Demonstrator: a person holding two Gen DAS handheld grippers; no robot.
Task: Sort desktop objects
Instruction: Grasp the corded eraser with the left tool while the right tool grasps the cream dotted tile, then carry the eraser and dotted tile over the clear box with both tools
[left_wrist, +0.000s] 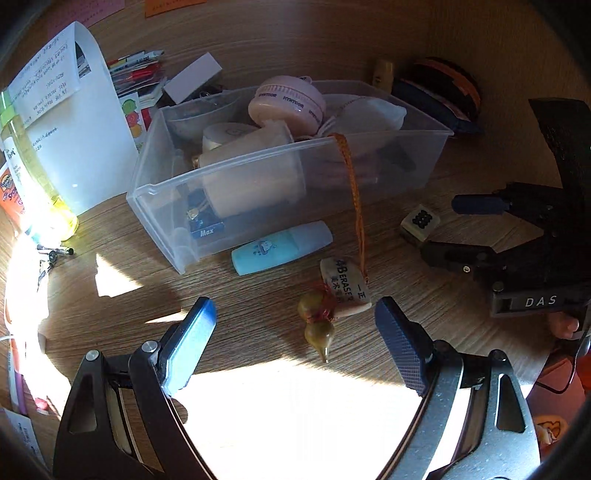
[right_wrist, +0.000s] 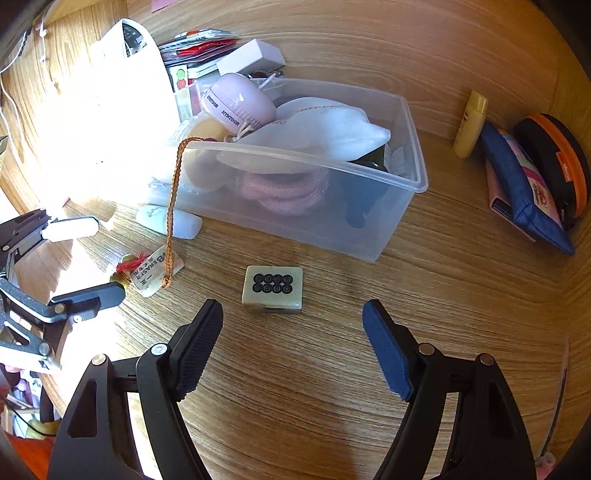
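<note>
A clear plastic bin (left_wrist: 236, 173) (right_wrist: 413, 173) holds a pink round case (left_wrist: 286, 103) (right_wrist: 240, 99), a white pouch (right_wrist: 321, 133) and other items. An orange cord (left_wrist: 354, 199) (right_wrist: 171, 206) hangs over its rim to a small gourd charm (left_wrist: 317, 325) beside a white eraser (left_wrist: 345, 286) (right_wrist: 155, 273). A light-blue tube (left_wrist: 282, 247) lies by the bin. A mahjong tile (right_wrist: 273, 288) (left_wrist: 419, 221) sits on the desk. My left gripper (left_wrist: 295, 350) is open just short of the gourd. My right gripper (right_wrist: 291, 347) (left_wrist: 439, 229) is open just short of the tile.
A white paper bag (left_wrist: 77, 122) and a yellow bottle (left_wrist: 37, 184) stand left of the bin. Cards and a white box (left_wrist: 192, 75) lie behind it. A blue pouch (right_wrist: 524, 195), an orange-black case (right_wrist: 557, 162) and a small yellow tube (right_wrist: 469, 125) lie at the right.
</note>
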